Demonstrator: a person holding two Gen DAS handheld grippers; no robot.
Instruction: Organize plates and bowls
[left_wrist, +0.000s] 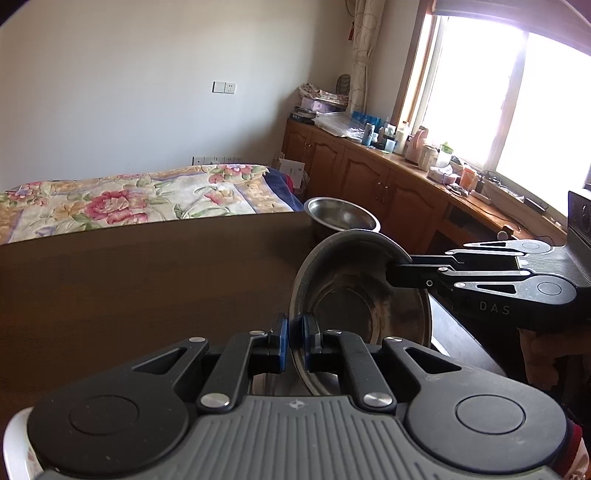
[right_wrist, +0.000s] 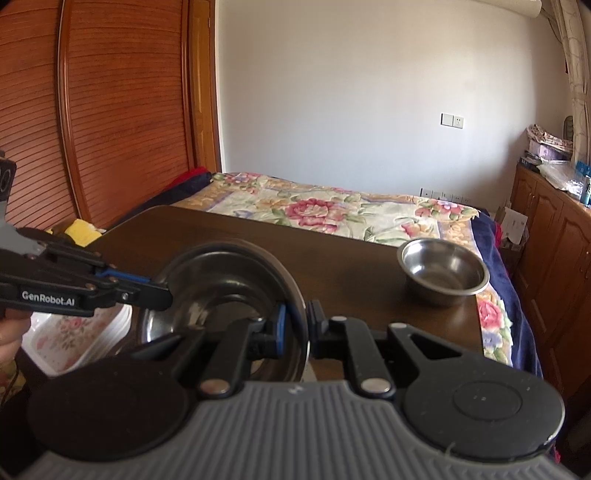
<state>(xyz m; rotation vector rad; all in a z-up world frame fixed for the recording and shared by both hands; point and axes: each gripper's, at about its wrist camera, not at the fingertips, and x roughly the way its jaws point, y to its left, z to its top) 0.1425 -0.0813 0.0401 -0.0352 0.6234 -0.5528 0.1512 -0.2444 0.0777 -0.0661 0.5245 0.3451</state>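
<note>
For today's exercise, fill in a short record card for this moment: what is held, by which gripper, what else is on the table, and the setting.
held item: steel plate, tilted on edge above the table
left hand-held gripper: shut on the plate's near rim
right hand-held gripper: shut on the plate's opposite rim
on table: steel bowl, upright, apart from the plate, near the far right corner
surface: dark wooden table
beside table: floral tray, at lower left
background: bed with floral cover

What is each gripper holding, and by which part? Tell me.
Both hold one steel bowl by its rim: the left gripper at the near edge, the right gripper at the opposite side. A second bowl sits untouched on the table.
</note>
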